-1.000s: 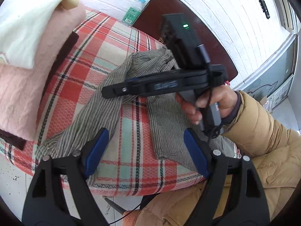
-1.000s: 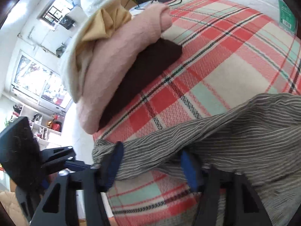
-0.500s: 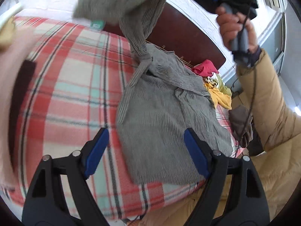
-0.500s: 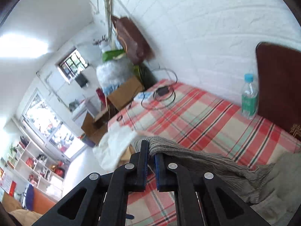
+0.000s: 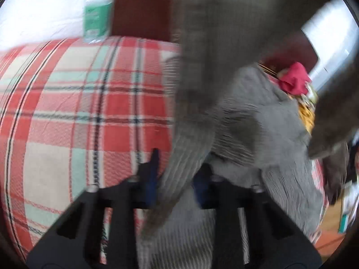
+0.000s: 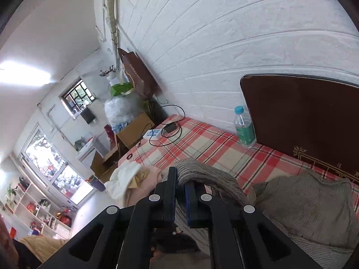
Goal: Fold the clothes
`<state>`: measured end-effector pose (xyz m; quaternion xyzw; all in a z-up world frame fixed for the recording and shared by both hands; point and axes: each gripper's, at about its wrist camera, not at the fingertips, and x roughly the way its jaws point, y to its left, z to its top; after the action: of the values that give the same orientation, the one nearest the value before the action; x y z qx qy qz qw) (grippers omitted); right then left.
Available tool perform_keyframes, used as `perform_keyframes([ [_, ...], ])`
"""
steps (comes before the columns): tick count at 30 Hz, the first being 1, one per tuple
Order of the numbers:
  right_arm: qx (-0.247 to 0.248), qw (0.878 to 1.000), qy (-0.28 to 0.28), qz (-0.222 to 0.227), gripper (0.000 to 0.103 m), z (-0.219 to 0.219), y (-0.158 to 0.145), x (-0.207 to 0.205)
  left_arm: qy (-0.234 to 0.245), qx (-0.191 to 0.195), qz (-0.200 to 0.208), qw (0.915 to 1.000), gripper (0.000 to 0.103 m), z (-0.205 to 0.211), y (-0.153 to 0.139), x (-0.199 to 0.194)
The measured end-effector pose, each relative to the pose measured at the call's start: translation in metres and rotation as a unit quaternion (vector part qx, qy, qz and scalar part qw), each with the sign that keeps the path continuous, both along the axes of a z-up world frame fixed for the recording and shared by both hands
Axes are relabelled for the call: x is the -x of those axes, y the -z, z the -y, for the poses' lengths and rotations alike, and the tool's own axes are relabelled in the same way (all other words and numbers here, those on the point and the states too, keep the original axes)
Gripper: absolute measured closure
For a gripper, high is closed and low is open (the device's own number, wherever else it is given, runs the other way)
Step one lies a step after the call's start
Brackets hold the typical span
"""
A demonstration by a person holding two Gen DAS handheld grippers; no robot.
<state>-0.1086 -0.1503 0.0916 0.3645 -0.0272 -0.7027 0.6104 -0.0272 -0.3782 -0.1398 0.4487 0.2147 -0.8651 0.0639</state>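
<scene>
- Your right gripper [image 6: 180, 190] is clamped on a fold of the grey striped garment [image 6: 309, 204], held up above the plaid bed [image 6: 215, 143].
- Your left gripper [image 5: 177, 174] has a hanging strip of that garment between its 2 fingers; the jaws are narrowed, but blur hides whether they pinch it.
- The cloth runs up and to the right from the left claw toward the raised right one, its bulk resting on the bed's right side.
- I judge the left is nearer the loose lower end.

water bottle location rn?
The water bottle stands on the plaid bed against the white brick wall, just left of the dark headboard in the right wrist view.
</scene>
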Motion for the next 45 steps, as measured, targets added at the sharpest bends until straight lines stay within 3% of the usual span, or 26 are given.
perform_keyframes([
  [5,-0.052,0.999,-0.014,-0.006,0.095,-0.032,0.036,0.005,-0.083,-0.038,-0.024,0.9955,0.089,0.040,0.003,-0.028],
  [7,-0.117,0.993,-0.003,0.004,0.092,-0.036,0.074,0.011,-0.116,-0.027,-0.023,0.9927,0.089,0.049,0.005,-0.043],
  [10,-0.211,0.977,0.019,0.025,0.064,-0.044,0.137,0.017,-0.139,-0.040,-0.004,0.9894,0.089,0.062,0.013,-0.064],
  [11,-0.231,0.972,0.028,0.034,0.055,-0.048,0.156,0.018,-0.134,-0.044,-0.008,0.9900,0.089,0.056,0.013,-0.071],
  [14,-0.236,0.969,0.035,0.070,0.051,-0.065,0.196,0.016,-0.081,-0.034,-0.032,0.9956,0.086,0.037,0.000,-0.082],
  [15,-0.227,0.970,0.036,0.081,0.049,-0.071,0.205,0.015,-0.057,-0.040,-0.041,0.9967,0.081,0.030,-0.005,-0.084],
  [16,-0.214,0.972,0.035,0.088,0.049,-0.075,0.209,0.012,-0.038,-0.045,-0.051,0.9970,0.066,0.022,-0.012,-0.081],
  [17,-0.200,0.975,0.033,0.088,0.049,-0.078,0.210,0.009,-0.019,-0.049,-0.061,0.9967,0.048,0.015,-0.018,-0.078],
  [19,-0.184,0.980,0.021,0.066,0.053,-0.075,0.204,-0.001,0.019,-0.058,-0.081,0.9949,0.037,0.000,-0.030,-0.071],
  [20,-0.176,0.983,0.015,0.053,0.070,-0.073,0.200,-0.007,0.037,-0.066,-0.085,0.9935,0.037,-0.007,-0.032,-0.062],
  [21,-0.168,0.985,0.006,0.041,0.093,-0.069,0.192,-0.013,0.052,-0.086,-0.090,0.9908,0.037,-0.012,-0.033,-0.053],
  [22,-0.158,0.987,-0.004,0.029,0.094,-0.065,0.183,-0.020,0.066,-0.112,-0.094,0.9871,0.037,-0.015,-0.033,-0.042],
  [25,-0.129,0.990,-0.055,-0.012,0.094,-0.055,0.150,-0.049,0.092,-0.185,-0.100,0.9733,0.036,-0.020,-0.028,-0.020],
  [27,-0.136,0.986,-0.091,-0.035,0.094,-0.052,0.141,-0.071,0.104,-0.244,-0.105,0.9584,0.036,-0.018,-0.021,-0.009],
  [30,-0.170,0.976,-0.126,-0.051,0.094,-0.055,0.143,-0.095,0.103,-0.298,-0.108,0.9428,0.029,-0.013,-0.008,0.004],
  [32,-0.200,0.970,-0.133,-0.045,0.094,-0.064,0.155,-0.104,0.093,-0.312,-0.099,0.9404,0.029,-0.013,0.001,0.011],
  [33,-0.215,0.966,-0.135,-0.037,0.094,-0.069,0.162,-0.107,0.097,-0.325,-0.101,0.9353,0.029,-0.015,0.004,0.015],
  [35,-0.208,0.971,-0.117,-0.022,0.094,-0.072,0.164,-0.094,0.101,-0.350,-0.105,0.9252,0.030,-0.018,0.006,0.021],
  [39,-0.180,0.981,-0.072,0.008,0.077,-0.076,0.162,-0.062,0.107,-0.360,-0.123,0.9187,0.051,-0.021,0.004,0.018],
  [40,-0.172,0.983,-0.061,0.015,0.076,-0.077,0.161,-0.053,0.113,-0.357,-0.126,0.9186,0.052,-0.022,0.002,0.014],
  [42,-0.158,0.986,-0.039,0.030,0.062,-0.079,0.160,-0.037,0.128,-0.345,-0.131,0.9205,0.052,-0.026,-0.003,0.006],
  [45,-0.135,0.989,-0.005,0.052,0.051,-0.082,0.159,-0.012,0.147,-0.323,-0.128,0.9260,0.052,-0.033,-0.006,-0.004],
])
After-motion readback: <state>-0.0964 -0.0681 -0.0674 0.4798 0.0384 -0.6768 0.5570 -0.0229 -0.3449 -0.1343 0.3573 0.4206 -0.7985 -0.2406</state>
